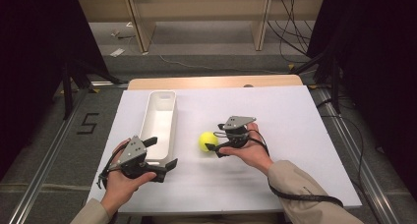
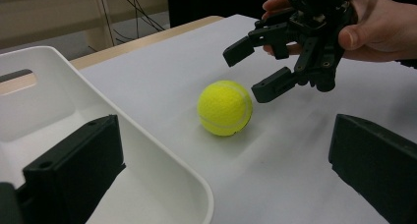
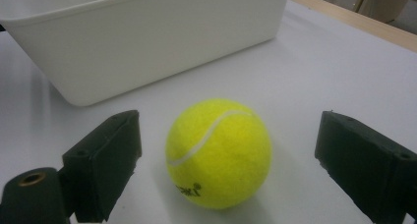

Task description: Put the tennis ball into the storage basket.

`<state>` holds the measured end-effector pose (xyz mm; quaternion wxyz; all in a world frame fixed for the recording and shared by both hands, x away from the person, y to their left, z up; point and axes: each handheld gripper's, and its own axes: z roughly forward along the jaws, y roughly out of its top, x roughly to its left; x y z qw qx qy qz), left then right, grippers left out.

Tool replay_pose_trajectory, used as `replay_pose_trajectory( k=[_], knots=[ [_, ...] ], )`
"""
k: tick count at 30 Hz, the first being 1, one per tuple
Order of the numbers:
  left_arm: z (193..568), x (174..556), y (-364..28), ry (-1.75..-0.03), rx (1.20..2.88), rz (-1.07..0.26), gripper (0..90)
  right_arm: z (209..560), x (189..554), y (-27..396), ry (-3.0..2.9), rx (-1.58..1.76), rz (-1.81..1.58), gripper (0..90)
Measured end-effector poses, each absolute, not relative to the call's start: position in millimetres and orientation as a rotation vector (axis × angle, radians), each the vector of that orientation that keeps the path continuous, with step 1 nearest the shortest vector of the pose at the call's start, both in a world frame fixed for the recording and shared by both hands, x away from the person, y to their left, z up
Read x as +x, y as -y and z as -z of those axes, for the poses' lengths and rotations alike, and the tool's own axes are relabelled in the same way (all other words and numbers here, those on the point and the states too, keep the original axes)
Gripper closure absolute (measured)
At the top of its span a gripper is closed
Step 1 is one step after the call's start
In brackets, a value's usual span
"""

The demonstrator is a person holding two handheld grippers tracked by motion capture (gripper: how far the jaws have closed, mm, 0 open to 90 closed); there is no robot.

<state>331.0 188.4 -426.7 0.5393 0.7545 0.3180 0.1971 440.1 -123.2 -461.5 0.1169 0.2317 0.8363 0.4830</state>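
A wooden table [image 1: 216,81] carries a white board [image 1: 275,116] covering most of its top. On the board a long white bin [image 1: 160,123] lies left of centre, a yellow tennis ball [image 1: 208,141] just right of it.

Even overhead light on the white table [image 1: 295,116], dark surroundings, soft shadows, slight blur in close views

On the counter [image 1: 295,116] there is one yellow tennis ball [image 1: 208,141] and one long white bin [image 1: 160,126]. Two tools are present, the left tool [image 1: 161,155] and the right tool [image 1: 214,147], each with two black jaws, and each is held by one hand, so two hands in all.
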Motion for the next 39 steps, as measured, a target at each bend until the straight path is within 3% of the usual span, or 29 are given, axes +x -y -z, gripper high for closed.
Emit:
replay_pose_trajectory(
  k=[39],
  knots=[
    [427, 331, -188, -0.76, 1.789, -0.464, 0.0, 473, 446, 106, -2.498, 0.67, -1.376, 10.7]
  ],
)
